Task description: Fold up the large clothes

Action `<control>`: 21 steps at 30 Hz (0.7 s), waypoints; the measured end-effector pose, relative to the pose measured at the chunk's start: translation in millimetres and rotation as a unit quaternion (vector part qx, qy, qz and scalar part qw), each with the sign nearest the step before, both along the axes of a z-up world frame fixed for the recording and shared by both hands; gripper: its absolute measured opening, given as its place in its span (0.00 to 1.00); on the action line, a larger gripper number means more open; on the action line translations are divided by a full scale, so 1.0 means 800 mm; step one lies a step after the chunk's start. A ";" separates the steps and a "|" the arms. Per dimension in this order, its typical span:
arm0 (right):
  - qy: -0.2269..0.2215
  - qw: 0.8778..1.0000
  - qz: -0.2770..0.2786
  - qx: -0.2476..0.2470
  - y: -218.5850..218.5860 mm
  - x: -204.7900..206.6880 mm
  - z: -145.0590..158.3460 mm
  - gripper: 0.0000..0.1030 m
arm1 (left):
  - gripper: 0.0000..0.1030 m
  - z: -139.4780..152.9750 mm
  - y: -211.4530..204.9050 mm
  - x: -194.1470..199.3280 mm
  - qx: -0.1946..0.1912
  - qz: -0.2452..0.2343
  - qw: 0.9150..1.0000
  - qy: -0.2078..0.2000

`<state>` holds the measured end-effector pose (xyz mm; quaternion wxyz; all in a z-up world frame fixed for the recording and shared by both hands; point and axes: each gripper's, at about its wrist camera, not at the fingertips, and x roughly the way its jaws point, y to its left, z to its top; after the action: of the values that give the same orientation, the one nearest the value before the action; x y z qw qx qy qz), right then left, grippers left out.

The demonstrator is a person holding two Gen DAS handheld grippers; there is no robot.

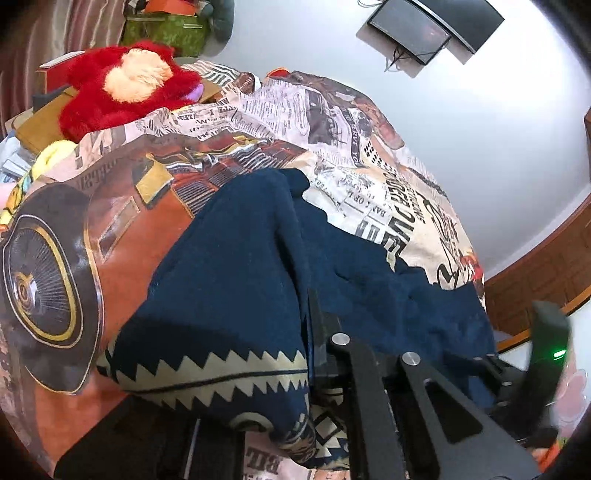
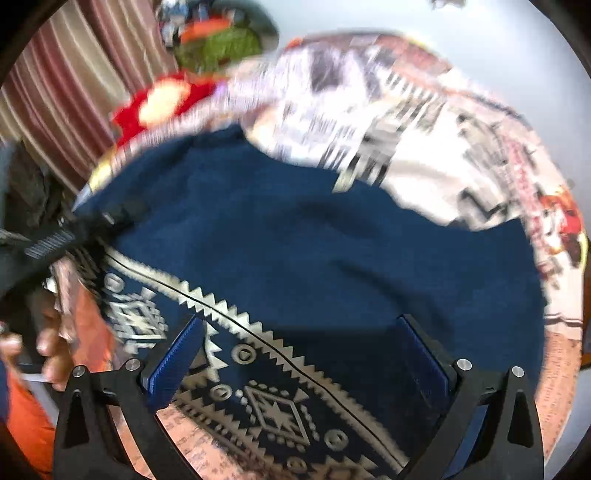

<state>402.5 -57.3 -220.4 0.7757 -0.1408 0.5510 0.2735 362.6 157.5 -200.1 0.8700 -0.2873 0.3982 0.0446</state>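
Observation:
A large navy garment (image 1: 240,266) with a cream zigzag and diamond border lies on a bed with a newspaper-and-car print cover (image 1: 332,122). In the left wrist view, my left gripper (image 1: 310,325) is shut on a fold of the navy garment and lifts it into a ridge. In the right wrist view, the same garment (image 2: 314,240) spreads across the bed, blurred by motion. My right gripper (image 2: 303,354) is open, its blue-padded fingers (image 2: 177,358) wide apart just above the patterned border. The left gripper (image 2: 51,240) shows at the garment's left edge.
A red plush toy (image 1: 125,92) lies at the head of the bed, with green boxes (image 1: 166,29) and a striped curtain (image 2: 55,92) behind. A dark screen (image 1: 417,29) hangs on the white wall. A person's hand (image 2: 48,350) is at lower left.

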 end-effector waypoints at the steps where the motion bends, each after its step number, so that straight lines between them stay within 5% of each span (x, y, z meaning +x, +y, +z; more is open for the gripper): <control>1: 0.005 1.000 0.002 -0.005 0.002 -0.001 -0.011 1.00 | 0.07 0.000 -0.003 -0.001 0.010 -0.004 1.000 0.000; 8: 0.003 1.000 0.012 0.000 0.005 -0.003 -0.017 1.00 | 0.07 0.057 -0.074 0.013 0.109 -0.070 0.991 -0.038; 14: 0.037 0.997 -0.039 0.058 -0.059 0.002 0.010 1.00 | 0.07 0.111 -0.146 0.035 0.154 -0.124 0.976 -0.085; 21: -0.058 0.991 -0.117 0.028 -0.211 -0.044 0.081 1.00 | 0.07 0.146 -0.268 0.046 0.169 -0.222 0.952 -0.124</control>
<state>367.4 -225.7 -155.2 0.8365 -0.0691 0.5103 0.1875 399.6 -56.8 -83.1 0.9362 -0.0437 0.3278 -0.1191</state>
